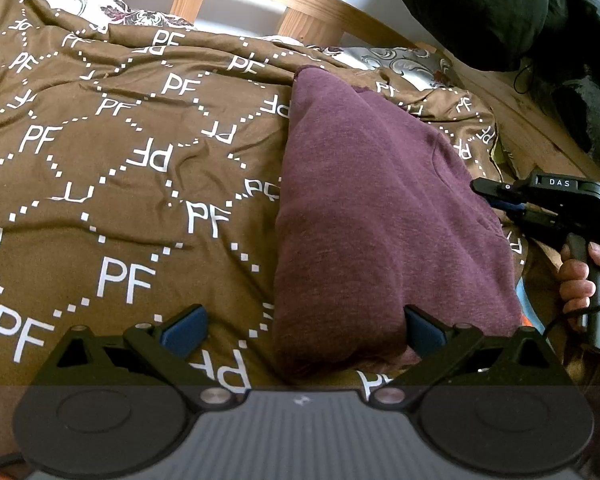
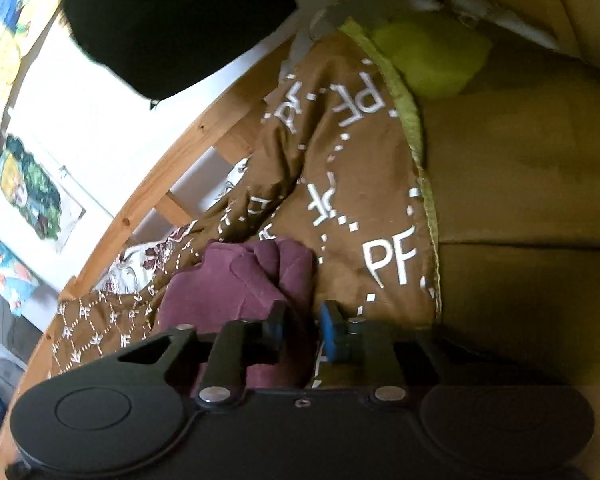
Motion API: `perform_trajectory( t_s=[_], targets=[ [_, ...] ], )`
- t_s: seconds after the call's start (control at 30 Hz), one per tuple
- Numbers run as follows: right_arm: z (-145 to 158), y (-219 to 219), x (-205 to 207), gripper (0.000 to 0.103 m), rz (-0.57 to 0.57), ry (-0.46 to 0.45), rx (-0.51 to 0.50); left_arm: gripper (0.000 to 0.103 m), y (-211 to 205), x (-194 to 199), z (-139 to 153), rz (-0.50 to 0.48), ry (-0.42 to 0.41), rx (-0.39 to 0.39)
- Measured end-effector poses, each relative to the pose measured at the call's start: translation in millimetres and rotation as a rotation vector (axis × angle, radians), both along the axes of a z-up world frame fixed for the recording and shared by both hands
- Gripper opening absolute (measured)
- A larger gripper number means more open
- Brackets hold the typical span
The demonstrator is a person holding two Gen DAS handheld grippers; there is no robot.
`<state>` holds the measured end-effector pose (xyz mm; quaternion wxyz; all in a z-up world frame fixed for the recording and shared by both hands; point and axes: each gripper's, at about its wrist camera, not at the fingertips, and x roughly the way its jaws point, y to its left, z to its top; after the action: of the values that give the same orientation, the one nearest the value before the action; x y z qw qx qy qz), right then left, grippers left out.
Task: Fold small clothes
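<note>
My left gripper (image 1: 302,330) is released, jaws wide at the near end of the maroon garment (image 1: 380,208). It lies folded on the brown PF bedspread (image 1: 120,160), long axis running away toward the wooden headboard (image 1: 320,4), narrowing there. My right gripper (image 2: 302,328) is clenched on its bunched edge.

Folded maroon garment (image 1: 380,216) lies on brown bedspread (image 1: 100,160).

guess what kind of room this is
Most likely a bedroom: a brown PF-print bedspread covers a bed with a wooden slatted frame, a floral pillow lies at its head, and colourful pictures hang on the wall.
</note>
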<state>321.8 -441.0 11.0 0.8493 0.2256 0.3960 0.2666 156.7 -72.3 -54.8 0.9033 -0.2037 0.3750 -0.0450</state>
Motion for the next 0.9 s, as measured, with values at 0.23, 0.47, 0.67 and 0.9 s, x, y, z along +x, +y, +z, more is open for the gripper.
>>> perform_trajectory(
  t_s=[0.23, 0.47, 0.67, 0.9],
  targets=[
    [11, 28, -11, 0.004, 0.012, -0.167, -0.104, 0.103, 0, 0, 0, 0.0, -0.004, 0.0],
    [-1, 44, -3, 0.003, -0.034, -0.226, -0.165, 0.103, -1, 0, -1, 0.002, -0.009, -0.001],
    [-6, 30, 2, 0.026, -0.092, -0.174, -0.086, 0.103, -1, 0, -1, 0.002, -0.009, -0.001],
    [-20, 22, 10, 0.062, -0.069, -0.12, 0.076, 0.103, -1, 0, -1, 0.001, -0.009, -0.001]
  ],
)
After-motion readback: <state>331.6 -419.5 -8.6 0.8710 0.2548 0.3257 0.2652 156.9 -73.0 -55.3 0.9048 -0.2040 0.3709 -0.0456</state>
